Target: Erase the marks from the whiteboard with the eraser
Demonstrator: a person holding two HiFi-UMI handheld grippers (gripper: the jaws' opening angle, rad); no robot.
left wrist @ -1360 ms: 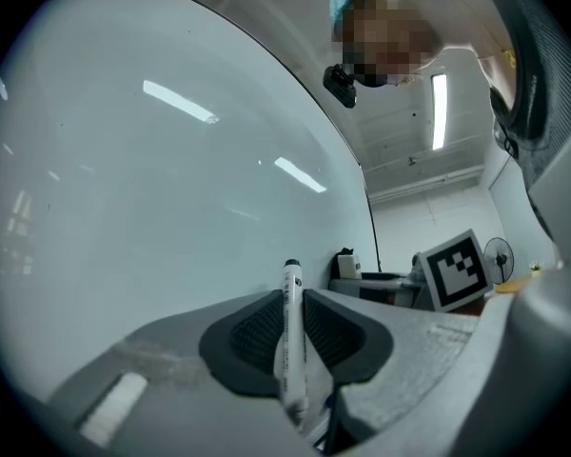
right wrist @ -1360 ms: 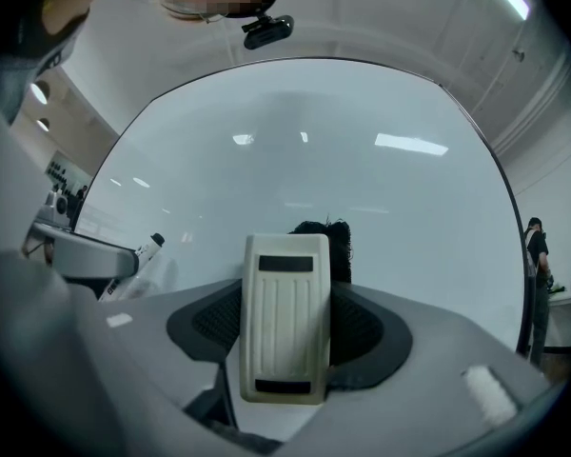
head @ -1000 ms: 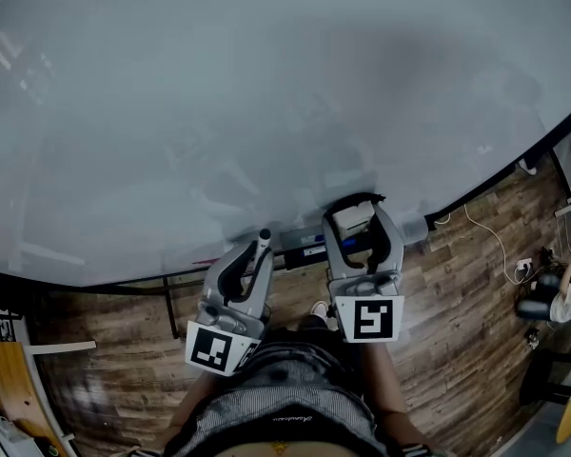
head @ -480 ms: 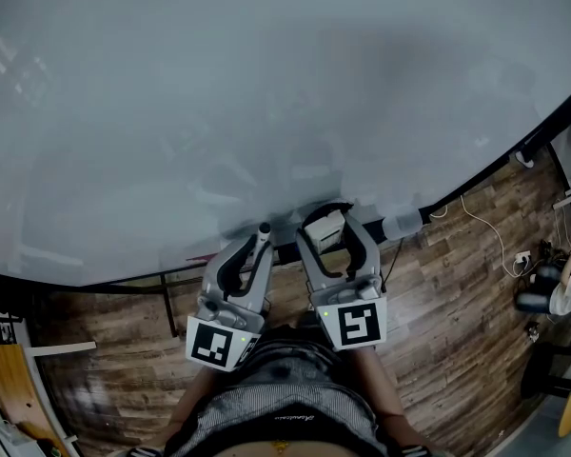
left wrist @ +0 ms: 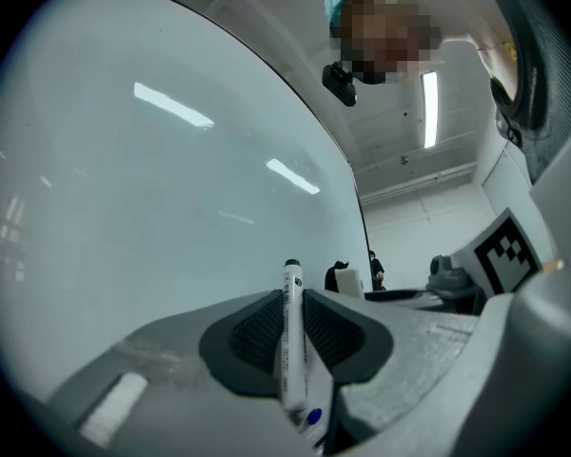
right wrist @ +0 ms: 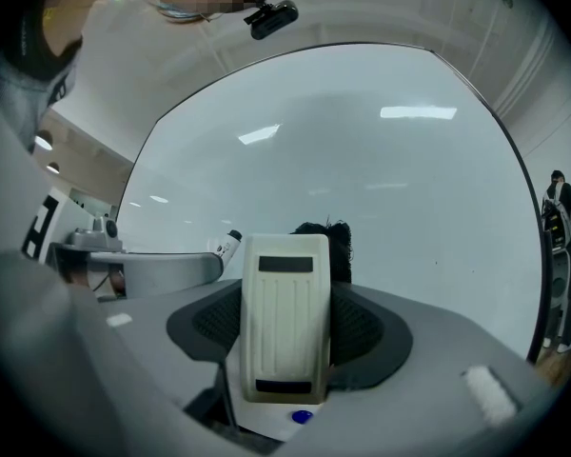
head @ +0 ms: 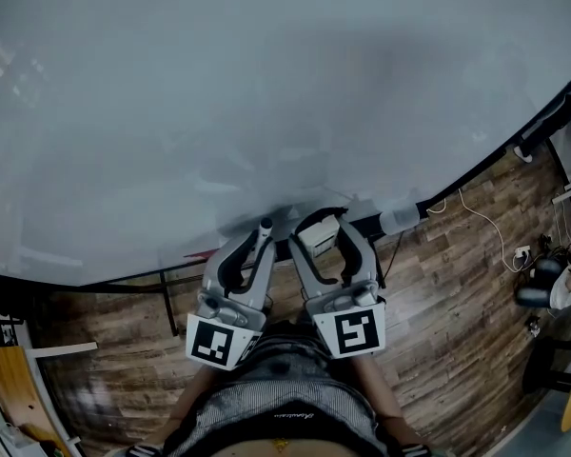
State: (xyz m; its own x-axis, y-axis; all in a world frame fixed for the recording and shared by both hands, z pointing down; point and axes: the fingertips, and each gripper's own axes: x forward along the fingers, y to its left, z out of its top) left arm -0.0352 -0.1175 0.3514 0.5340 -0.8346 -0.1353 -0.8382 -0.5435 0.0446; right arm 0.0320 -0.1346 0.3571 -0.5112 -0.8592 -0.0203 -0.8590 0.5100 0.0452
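Right tool (right wrist: pixel 285 298): jaws closed on the eraser (right wrist: pixel 285 327), pads pressed on both of its long sides.

Eraser: cream plastic back faces the camera. It has upright ribs down the middle and a dark slot near the top and another near the bottom. It stands on end between the jaws, and dark felt shows past its upper right corner, on the side toward the whiteboard (head: pixel 266 93). In the head view it sits low on the board, close to the black bottom edge. Whether the felt touches the surface, I cannot tell.

Whiteboard: pale grey, glossy, fills most of the head view. Streaks of ceiling light are reflected in it.

Left tool (left wrist: pixel 287 322): jaws closed on a marker (left wrist: pixel 291 341), a white barrel with a dark cap end pointing up and away from me. It is held upright and thin between the pads.

The two tools are side by side and near each other, both aimed at the lower edge of the board. From the right gripper view, the marker tip pokes in just left of the eraser.

Surroundings: wooden floor (head: pixel 457 303) below the board and a white cable (head: pixel 485 236) trailing across it at the right. A short grey cylinder (head: pixel 400 219) lies at the board's bottom edge, right of the eraser. A person (head: pixel 561 288) is at the far right edge.
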